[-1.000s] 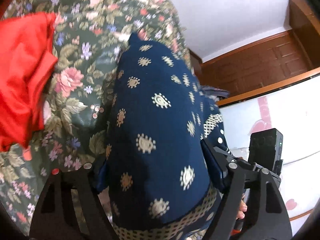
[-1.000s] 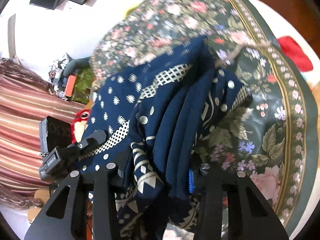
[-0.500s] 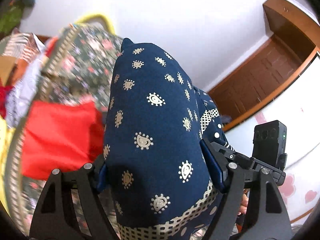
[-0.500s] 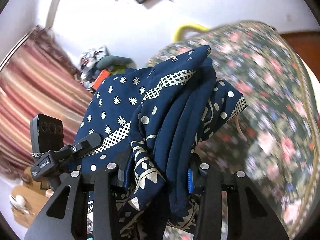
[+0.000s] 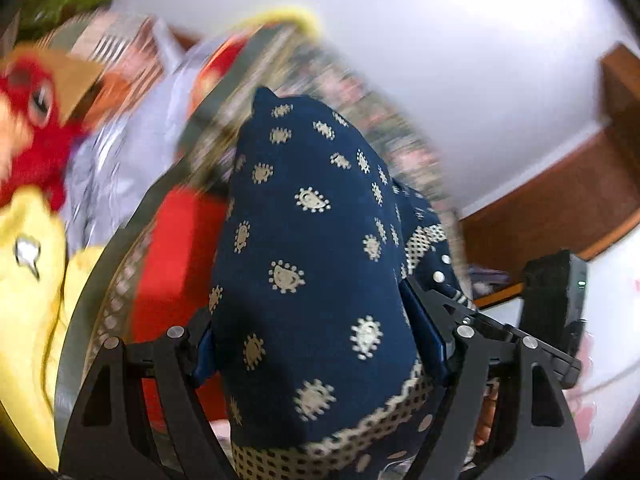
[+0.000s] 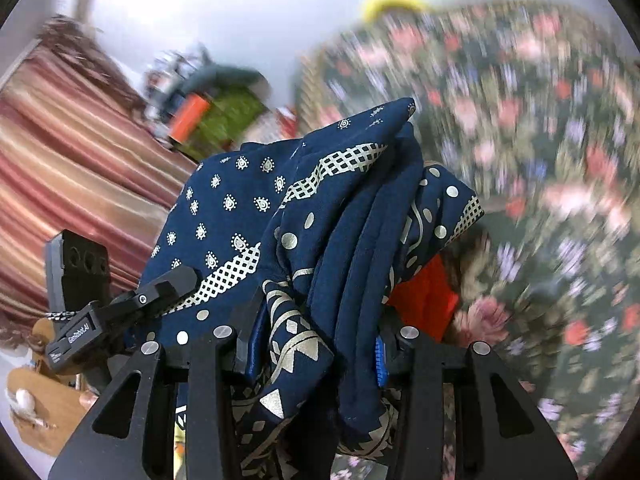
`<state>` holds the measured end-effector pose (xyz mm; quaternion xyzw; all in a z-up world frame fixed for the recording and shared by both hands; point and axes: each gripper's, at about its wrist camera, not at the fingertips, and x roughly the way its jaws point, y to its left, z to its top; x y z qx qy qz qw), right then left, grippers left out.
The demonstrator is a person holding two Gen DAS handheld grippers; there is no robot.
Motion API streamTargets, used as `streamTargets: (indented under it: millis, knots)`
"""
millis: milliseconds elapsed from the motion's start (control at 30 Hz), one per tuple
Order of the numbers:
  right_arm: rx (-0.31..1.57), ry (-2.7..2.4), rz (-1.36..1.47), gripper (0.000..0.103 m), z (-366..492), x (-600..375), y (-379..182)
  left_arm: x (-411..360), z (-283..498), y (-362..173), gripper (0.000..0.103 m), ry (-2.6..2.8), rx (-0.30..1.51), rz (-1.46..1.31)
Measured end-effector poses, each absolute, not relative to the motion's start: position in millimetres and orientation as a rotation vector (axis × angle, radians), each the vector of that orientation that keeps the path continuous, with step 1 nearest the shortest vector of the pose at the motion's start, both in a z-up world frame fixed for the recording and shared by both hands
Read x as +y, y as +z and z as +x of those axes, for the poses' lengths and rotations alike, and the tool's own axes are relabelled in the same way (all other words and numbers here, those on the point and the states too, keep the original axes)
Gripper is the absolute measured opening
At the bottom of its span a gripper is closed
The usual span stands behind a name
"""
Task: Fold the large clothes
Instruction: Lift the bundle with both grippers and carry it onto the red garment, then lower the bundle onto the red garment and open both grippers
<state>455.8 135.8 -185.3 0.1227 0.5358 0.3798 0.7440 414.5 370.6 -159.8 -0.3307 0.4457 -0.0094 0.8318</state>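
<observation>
A folded navy garment with cream printed motifs (image 5: 312,272) is bunched between the fingers of my left gripper (image 5: 320,344), which is shut on it and holds it up in the air. The same navy garment (image 6: 340,240) hangs in thick folds from my right gripper (image 6: 312,352), which is also shut on it. The left gripper's body (image 6: 120,312) shows at the lower left of the right wrist view, close beside the cloth. The right gripper's body (image 5: 548,300) shows at the right of the left wrist view.
A floral bedspread (image 6: 540,140) lies below and to the right. A folded red cloth (image 5: 172,272) lies on it, also seen in the right wrist view (image 6: 424,300). Soft toys and bags (image 5: 36,128) pile at the left. A striped curtain (image 6: 60,160) hangs at the left.
Both grippers have swung with the navy garment held up; the views turned from the bedspread toward the wall and the pile of toys. The grip on the garment is unchanged.
</observation>
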Motion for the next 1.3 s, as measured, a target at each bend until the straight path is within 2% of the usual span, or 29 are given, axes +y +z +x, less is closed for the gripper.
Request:
streamTargets:
  millis: [67, 133, 167, 300, 500, 633, 800, 1000, 1300]
  knots:
    - [1.234, 0.784, 0.218, 0.039, 461.2, 148.6, -213.2, 378.7, 419.2, -202.6, 0.080, 0.015, 1.011, -0.708]
    - [1.239, 0.764, 0.169, 0.044, 459.1, 153.4, -232.2, 385.2, 413.8, -224.8, 0.090, -0.024, 0.968, -0.753]
    - [1.231, 0.771, 0.159, 0.046, 457.6, 152.8, -234.2, 386.3, 411.1, -226.4, 0.091, -0.036, 0.947, -0.760]
    - [1.222, 0.786, 0.132, 0.048, 452.2, 142.4, -228.9, 381.6, 407.4, -221.6, 0.091, -0.035, 0.948, -0.712]
    - [1.159, 0.715, -0.021, 0.064, 426.1, 125.1, -221.6, 355.5, 388.2, -206.3, 0.091, -0.012, 0.982, -0.611]
    - [1.156, 0.675, -0.070, 0.067, 401.4, 106.9, -219.0, 333.7, 362.5, -194.9, 0.091, 0.025, 0.966, -0.501]
    - [1.125, 0.636, -0.102, 0.067, 377.9, 84.9, -204.5, 322.1, 332.7, -186.4, 0.092, 0.036, 0.982, -0.520]
    - [1.053, 0.651, -0.066, 0.068, 352.9, 62.4, -161.4, 302.2, 296.6, -146.0, 0.092, 0.065, 0.956, -0.419]
    - [0.745, 0.721, 0.018, 0.068, 284.0, 31.5, -46.5, 256.0, 217.3, -17.7, 0.092, 0.057, 0.660, -0.257]
